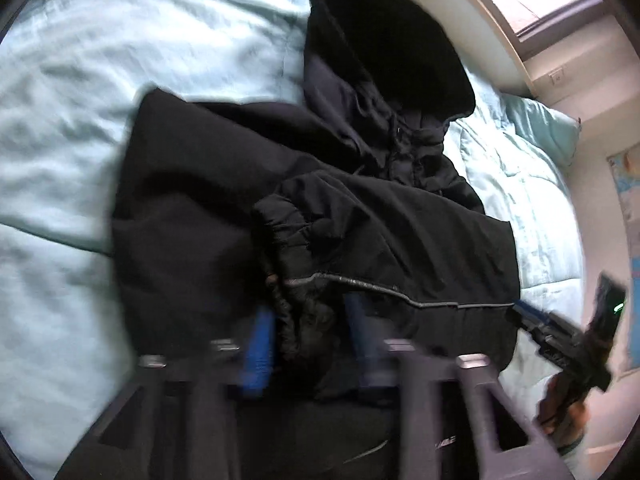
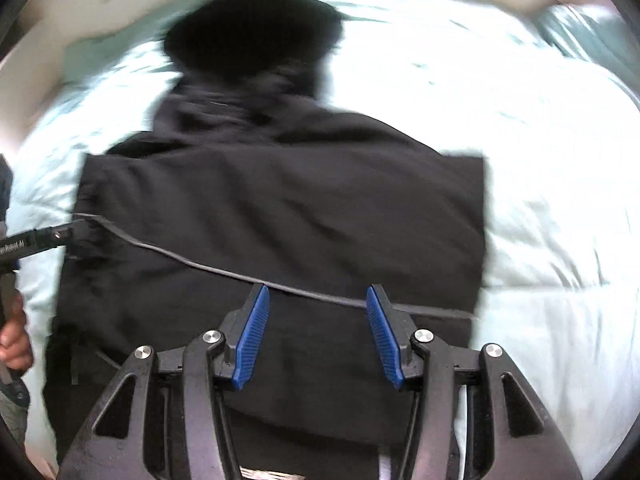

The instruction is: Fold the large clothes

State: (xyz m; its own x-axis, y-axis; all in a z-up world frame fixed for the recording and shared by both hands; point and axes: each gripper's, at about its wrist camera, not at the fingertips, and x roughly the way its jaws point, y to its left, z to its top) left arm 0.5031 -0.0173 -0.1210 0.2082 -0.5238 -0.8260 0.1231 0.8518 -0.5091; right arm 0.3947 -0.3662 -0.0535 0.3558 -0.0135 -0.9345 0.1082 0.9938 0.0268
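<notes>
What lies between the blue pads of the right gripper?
In the right wrist view, only flat black jacket fabric shows between them, crossed by its grey zipper line; the pads are apart.

Your right gripper (image 2: 318, 332) has a black frame with cut-out struts, round silver screws (image 2: 212, 336) at its pivots, and ribbed blue pads (image 2: 252, 340) lining both fingers. Your left gripper (image 1: 310, 340), blurred, is built alike. One black handle bears white lettering (image 2: 12, 249); the other shows a small green light (image 1: 619, 307).

Black jacket (image 2: 280, 208) lies flat on the bed (image 2: 540, 240), hood at 12 o'clock. Right claw (image 2: 318, 332) open above its hem; left claw (image 2: 64, 236) at 9 o'clock.
</notes>
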